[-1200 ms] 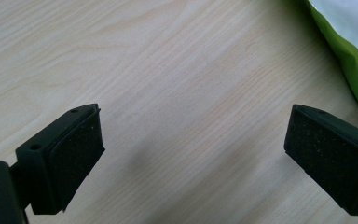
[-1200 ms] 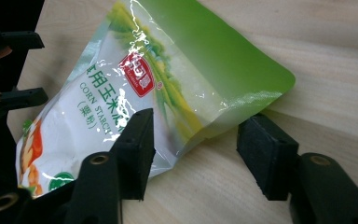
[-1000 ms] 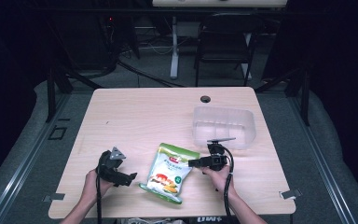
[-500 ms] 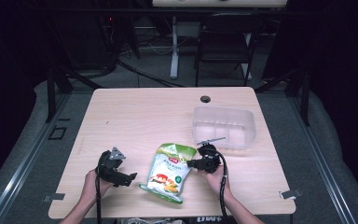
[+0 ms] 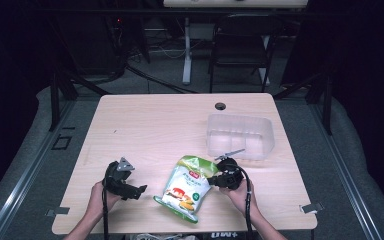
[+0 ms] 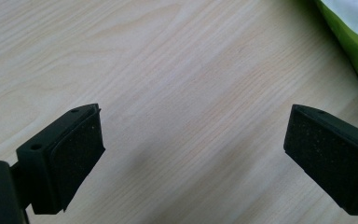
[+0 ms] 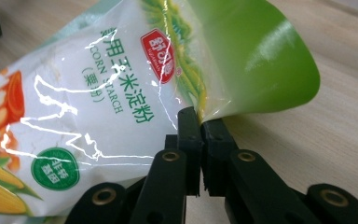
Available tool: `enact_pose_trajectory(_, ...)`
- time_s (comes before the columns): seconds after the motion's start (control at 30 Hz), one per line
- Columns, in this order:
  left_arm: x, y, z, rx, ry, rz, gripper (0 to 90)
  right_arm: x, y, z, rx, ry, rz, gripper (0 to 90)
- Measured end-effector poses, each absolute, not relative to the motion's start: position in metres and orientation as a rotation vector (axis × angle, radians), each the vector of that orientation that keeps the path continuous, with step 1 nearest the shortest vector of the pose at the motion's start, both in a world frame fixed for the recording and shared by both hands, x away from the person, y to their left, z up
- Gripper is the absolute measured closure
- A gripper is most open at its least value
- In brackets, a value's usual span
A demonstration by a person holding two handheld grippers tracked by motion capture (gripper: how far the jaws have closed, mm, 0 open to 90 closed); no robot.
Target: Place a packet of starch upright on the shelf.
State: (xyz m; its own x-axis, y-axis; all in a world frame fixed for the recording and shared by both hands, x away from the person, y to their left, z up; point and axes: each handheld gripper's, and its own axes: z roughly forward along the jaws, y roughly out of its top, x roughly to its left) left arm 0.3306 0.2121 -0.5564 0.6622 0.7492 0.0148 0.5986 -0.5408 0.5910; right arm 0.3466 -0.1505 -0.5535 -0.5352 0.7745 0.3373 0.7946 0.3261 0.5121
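Observation:
A green and white bag of corn starch (image 5: 186, 185) lies on the wooden table (image 5: 170, 125) near the front edge. My right gripper (image 5: 213, 178) is shut on the bag's right edge near its green top; in the right gripper view the jaws pinch the bag (image 7: 121, 107) at its edge, gripper (image 7: 200, 122). My left gripper (image 5: 139, 191) rests low over bare wood to the left of the bag, its jaws wide open with nothing between them (image 6: 193, 154). A corner of the bag (image 6: 349, 37) shows at the upper right of the left gripper view.
A clear plastic bin (image 5: 239, 135) stands on the table behind and to the right of the bag. A cable hole (image 5: 220, 106) sits near the table's far edge. A dark chair (image 5: 240, 45) and desk legs stand beyond the table.
My right gripper has moved left to the bag's edge and shut on it. The left gripper has stayed in place.

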Motion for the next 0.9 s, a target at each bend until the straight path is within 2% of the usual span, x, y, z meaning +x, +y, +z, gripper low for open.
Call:
enact_pose_trajectory(0.13, 0.331, 0.212, -0.557, 2.328, 1.041, 0.361, 4.4, 0.356, -0.157, -0.559, -1.527, -2.420, -1.023, 76.7)
enact_pose_trajectory(0.17, 0.331, 0.212, -0.557, 2.327, 1.044, 0.362, 4.4, 0.361, -0.159, -0.564, -1.545, -2.353, -1.052, 68.5)
enact_pose_trajectory(0.2, 0.331, 0.212, -0.557, 2.324, 1.047, 0.360, 4.4, 0.361, -0.159, -0.564, -1.545, -2.353, -1.052, 68.5)
enact_pose_trajectory(0.37, 0.331, 0.212, -0.558, 2.327, 1.043, 0.357, 4.4, 0.376, -0.161, -0.570, -1.558, -2.217, -1.135, 48.5)
enact_pose_trajectory(0.47, 0.331, 0.211, -0.558, 2.331, 1.043, 0.352, 4.4, 0.380, -0.160, -0.572, -1.570, -2.211, -1.146, 47.7)
enact_pose_trajectory(0.57, 0.331, 0.211, -0.559, 2.334, 1.043, 0.351, 4.4, 0.382, -0.161, -0.576, -1.594, -2.194, -1.168, 54.4)
enact_pose_trajectory(0.7, 0.331, 0.211, -0.558, 2.334, 1.039, 0.354, 4.4, 0.382, -0.157, -0.580, -1.614, -2.179, -1.194, 69.9)
enact_pose_trajectory(0.73, 0.331, 0.211, -0.558, 2.334, 1.039, 0.355, 4.4, 0.382, -0.156, -0.582, -1.599, -2.187, -1.198, 76.4)
enact_pose_trajectory(0.77, 0.331, 0.211, -0.558, 2.331, 1.041, 0.354, 4.4, 0.382, -0.156, -0.582, -1.599, -2.187, -1.198, 76.4)
enact_pose_trajectory(0.9, 0.331, 0.212, -0.558, 2.326, 1.046, 0.354, 4.4, 0.381, -0.157, -0.579, -1.549, -2.172, -1.216, 86.2)
